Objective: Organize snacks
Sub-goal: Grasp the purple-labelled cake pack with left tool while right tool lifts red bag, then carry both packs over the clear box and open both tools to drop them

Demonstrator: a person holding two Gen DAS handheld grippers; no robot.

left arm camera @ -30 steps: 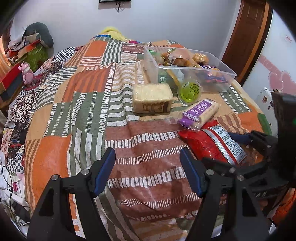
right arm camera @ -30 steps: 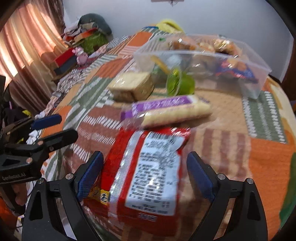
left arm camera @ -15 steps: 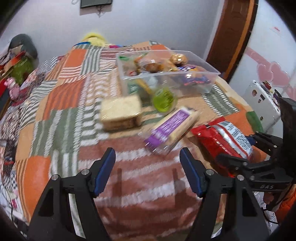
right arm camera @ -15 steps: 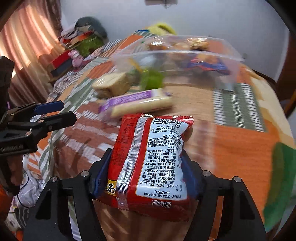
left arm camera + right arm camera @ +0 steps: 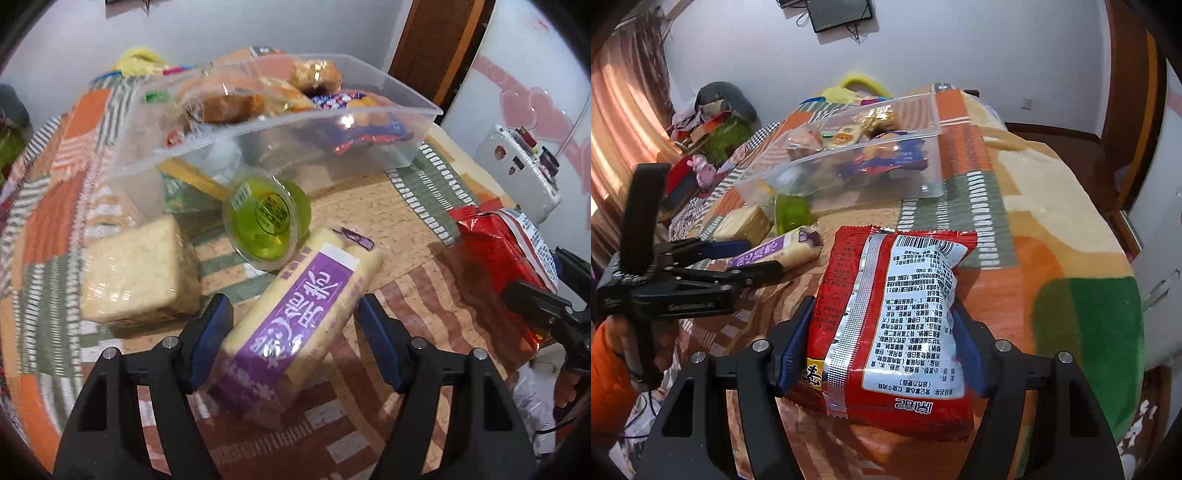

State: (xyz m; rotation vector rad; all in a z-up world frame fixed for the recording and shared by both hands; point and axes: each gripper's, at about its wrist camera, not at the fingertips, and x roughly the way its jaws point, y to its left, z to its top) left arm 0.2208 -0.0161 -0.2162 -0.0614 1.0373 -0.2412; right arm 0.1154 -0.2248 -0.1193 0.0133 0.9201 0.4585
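Observation:
My right gripper (image 5: 882,347) is shut on a red noodle packet (image 5: 890,321) and holds it above the patchwork bed cover; the packet also shows in the left wrist view (image 5: 506,251). My left gripper (image 5: 295,336) is open, its fingers on either side of a purple-labelled cake bar (image 5: 295,317) that lies on the cover, without touching it. The bar also shows in the right wrist view (image 5: 779,251). A clear plastic bin (image 5: 280,125) with several snacks stands beyond. A green jelly cup (image 5: 266,218) leans against it. A wrapped bread block (image 5: 133,273) lies to the left.
The bin (image 5: 849,158) sits mid-bed in the right wrist view. Clutter and a pink toy (image 5: 701,170) lie at the bed's left side. A white appliance (image 5: 517,170) and a brown door (image 5: 436,44) are on the right. The bed edge is close below both grippers.
My left gripper has moved forward until its fingers straddle the purple cake bar. My right gripper closed on the red packet and lifted it.

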